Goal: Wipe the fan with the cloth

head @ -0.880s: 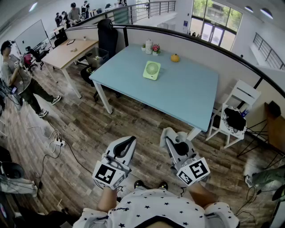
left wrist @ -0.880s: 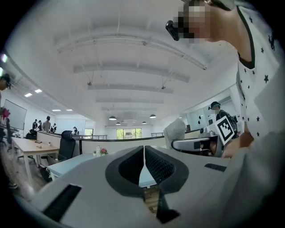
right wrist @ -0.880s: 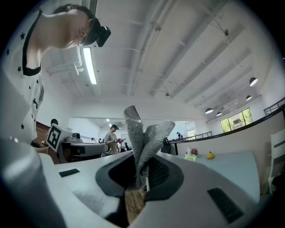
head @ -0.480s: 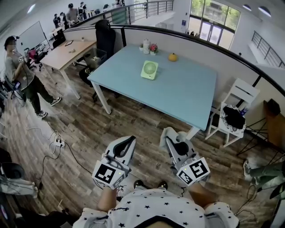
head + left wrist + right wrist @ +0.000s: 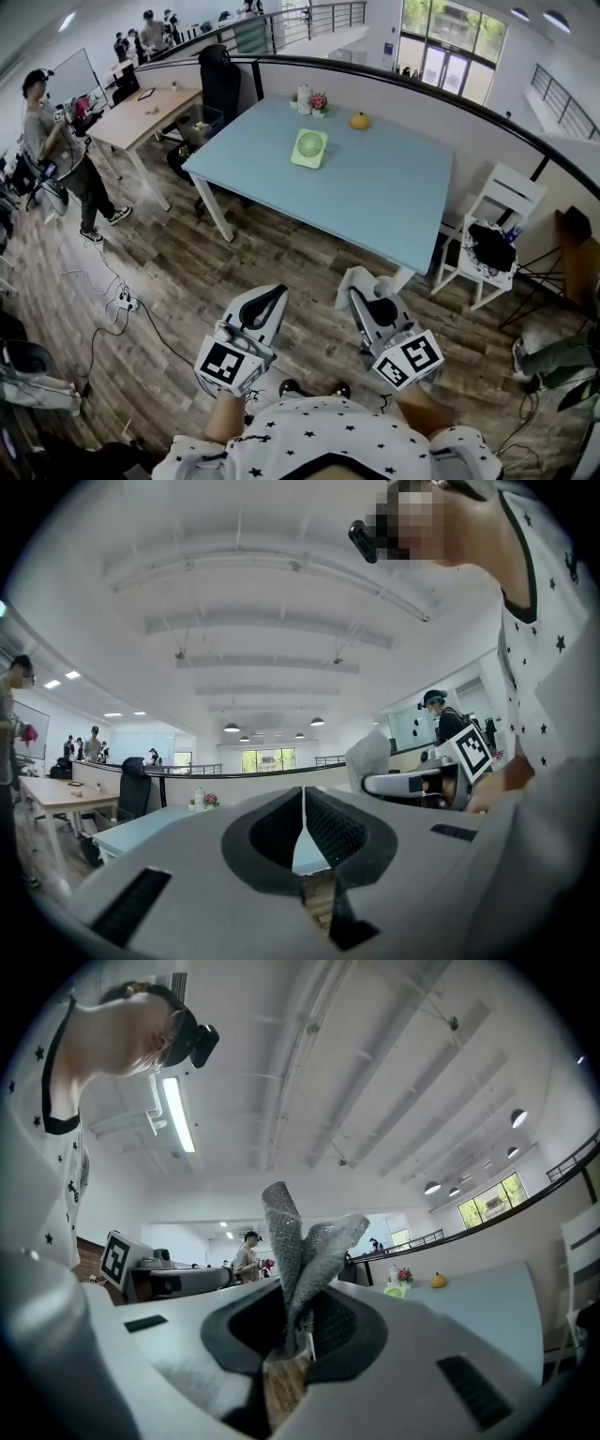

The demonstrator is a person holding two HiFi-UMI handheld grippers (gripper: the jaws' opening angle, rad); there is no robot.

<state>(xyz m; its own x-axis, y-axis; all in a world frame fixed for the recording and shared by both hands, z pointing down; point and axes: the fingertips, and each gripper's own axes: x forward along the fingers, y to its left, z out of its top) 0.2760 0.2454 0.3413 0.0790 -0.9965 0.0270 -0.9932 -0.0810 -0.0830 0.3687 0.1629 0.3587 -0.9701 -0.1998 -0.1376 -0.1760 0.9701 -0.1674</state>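
Down front, over the floor, the left hand-held gripper (image 5: 272, 296) sits just left of the right hand-held gripper (image 5: 356, 294), cloth (image 5: 351, 278) caught between the right one's jaws, both well short of the desk (image 5: 384, 202) ahead. On that desk the fan (image 5: 308, 148) sits toward the far left, with a bottle (image 5: 303, 97), a flower pot (image 5: 322, 101) and a round fruit (image 5: 360, 120) behind it along the far edge. A chair (image 5: 514, 195) stands off the desk's right end, an office chair (image 5: 223, 80) at its far left corner, a second desk (image 5: 155, 105) further left.
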